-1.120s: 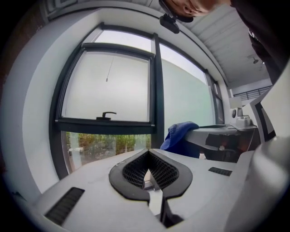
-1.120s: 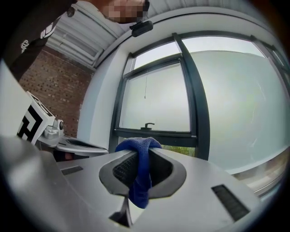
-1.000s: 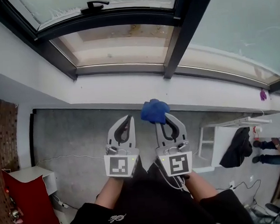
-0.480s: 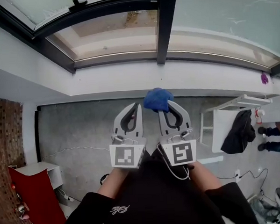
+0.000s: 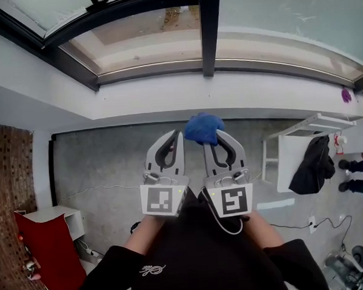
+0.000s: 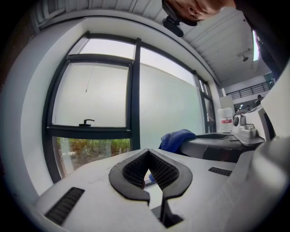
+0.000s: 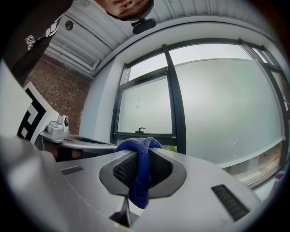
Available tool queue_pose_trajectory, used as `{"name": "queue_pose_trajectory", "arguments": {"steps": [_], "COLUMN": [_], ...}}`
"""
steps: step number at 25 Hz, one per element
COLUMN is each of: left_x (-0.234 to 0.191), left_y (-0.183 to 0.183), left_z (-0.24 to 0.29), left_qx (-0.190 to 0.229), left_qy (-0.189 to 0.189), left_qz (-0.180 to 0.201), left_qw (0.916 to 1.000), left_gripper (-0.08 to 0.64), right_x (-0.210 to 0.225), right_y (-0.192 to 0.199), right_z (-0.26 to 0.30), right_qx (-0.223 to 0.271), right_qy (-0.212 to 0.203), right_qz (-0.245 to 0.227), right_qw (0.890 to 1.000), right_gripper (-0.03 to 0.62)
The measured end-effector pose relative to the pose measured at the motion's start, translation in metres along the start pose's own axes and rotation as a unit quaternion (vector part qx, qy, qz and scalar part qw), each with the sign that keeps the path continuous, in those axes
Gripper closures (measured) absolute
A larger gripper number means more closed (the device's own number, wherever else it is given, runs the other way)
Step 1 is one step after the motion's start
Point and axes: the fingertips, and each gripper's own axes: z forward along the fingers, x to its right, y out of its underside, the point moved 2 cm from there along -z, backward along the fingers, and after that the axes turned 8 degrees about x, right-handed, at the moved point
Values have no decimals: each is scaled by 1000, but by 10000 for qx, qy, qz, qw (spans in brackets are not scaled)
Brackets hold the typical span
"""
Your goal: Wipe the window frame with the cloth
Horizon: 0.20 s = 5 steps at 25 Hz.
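A blue cloth (image 5: 203, 127) is bunched in my right gripper (image 5: 210, 135), which is shut on it; in the right gripper view the cloth (image 7: 140, 170) hangs down between the jaws of the right gripper (image 7: 144, 147). My left gripper (image 5: 177, 135) is beside it, shut and empty, its tips meeting in the left gripper view (image 6: 148, 151), where the cloth (image 6: 177, 138) shows to the right. The dark window frame (image 5: 209, 31) with its vertical bar lies ahead, above a white sill (image 5: 167, 99). Both grippers are held short of the frame. A window handle (image 6: 86, 122) sits on the left pane.
Below is a grey floor (image 5: 98, 170) with cables. A red object (image 5: 44, 248) and a white box (image 5: 61, 215) stand at lower left beside a brick wall (image 5: 9, 162). At right are a white table (image 5: 302, 135), a black jacket (image 5: 316, 164) and a person's legs (image 5: 359, 174).
The head view has swung so the window's vertical bar now stands straight. Both grippers stay side by side, slightly closer together, the right one still holding the cloth.
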Motion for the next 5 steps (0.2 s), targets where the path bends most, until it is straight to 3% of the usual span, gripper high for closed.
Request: {"name": "queue_pose_trajectory", "arguments": {"steps": [5], "left_x": [1], "left_y": [-3], "left_z": [2], "left_qx": [11], "left_qy": [-13], "left_qz": [34], "left_qw": [10000], "left_gripper": [554], "right_x": [2], "right_y": [-3], "right_z": [-1], "right_qx": [50], "right_qy": [-1], "right_qz": [-49], "right_qw": [10000], "right_gripper": [561]}}
